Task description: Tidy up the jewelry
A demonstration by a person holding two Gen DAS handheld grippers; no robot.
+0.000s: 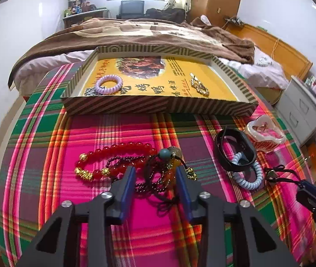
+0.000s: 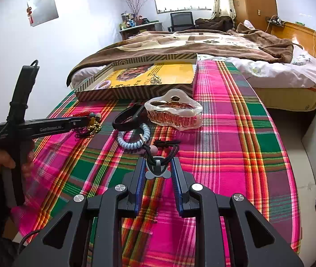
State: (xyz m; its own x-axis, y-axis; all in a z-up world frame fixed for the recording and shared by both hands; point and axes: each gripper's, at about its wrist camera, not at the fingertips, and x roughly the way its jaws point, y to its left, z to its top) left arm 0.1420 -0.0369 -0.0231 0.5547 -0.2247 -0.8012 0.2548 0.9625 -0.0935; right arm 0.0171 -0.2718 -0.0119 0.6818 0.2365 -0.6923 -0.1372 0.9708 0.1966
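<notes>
The left gripper (image 1: 155, 173) stands over a tangled heap of jewelry on the plaid cloth (image 1: 104, 131): a dark garnet-bead strand with black cord and a teal bead (image 1: 155, 173) lies between its blue fingers, running lengthwise away from the camera toward the striped cardboard tray (image 1: 158, 108). The jaws are partly apart; whether the pads actually press the strand cannot be told from this angle. A red bead bracelet with gold spacers (image 1: 113, 155) lies just left of the fingers. The right gripper (image 2: 158, 166) is clamped on a grey charm with a black cord (image 2: 156, 170), well apart from the heap, so the left hand is nearer.
</notes>
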